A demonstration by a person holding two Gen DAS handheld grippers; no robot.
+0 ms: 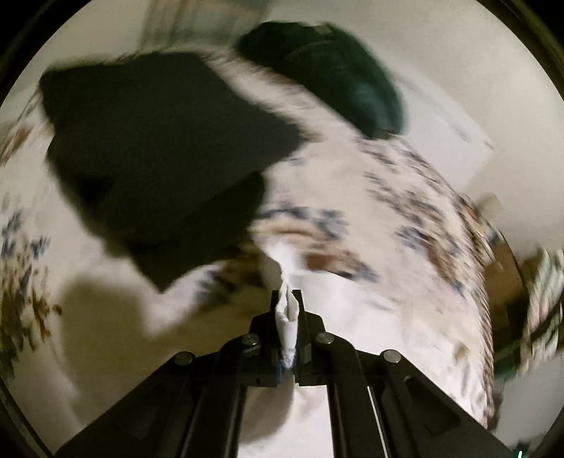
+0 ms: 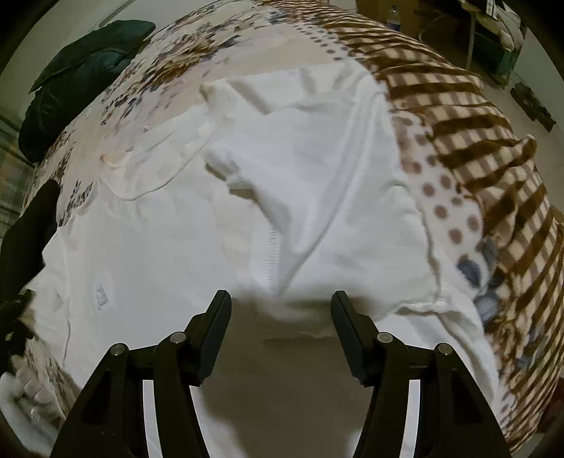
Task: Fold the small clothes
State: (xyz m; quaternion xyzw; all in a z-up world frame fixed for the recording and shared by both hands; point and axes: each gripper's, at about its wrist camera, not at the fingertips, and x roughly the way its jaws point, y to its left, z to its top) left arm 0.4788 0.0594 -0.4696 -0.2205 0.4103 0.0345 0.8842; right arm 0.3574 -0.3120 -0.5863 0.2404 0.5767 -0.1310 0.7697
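A white garment [image 2: 289, 183] lies spread and partly folded on a patterned bedspread [image 2: 493, 148]. My right gripper [image 2: 280, 304] is open just above its near edge, jaws wide apart and empty. My left gripper [image 1: 287, 299] is shut on a bunched piece of the white garment [image 1: 288, 317] and holds it lifted; this view is motion-blurred. The left gripper's body shows as a dark shape at the left edge of the right wrist view [image 2: 31, 225].
A flat black item [image 1: 158, 141] lies on the bedspread [image 1: 405, 211] ahead of the left gripper. A dark green bundle [image 1: 338, 70] sits at the bed's far end; it also shows in the right wrist view [image 2: 81, 70]. Cardboard boxes [image 2: 405, 14] stand beyond the bed.
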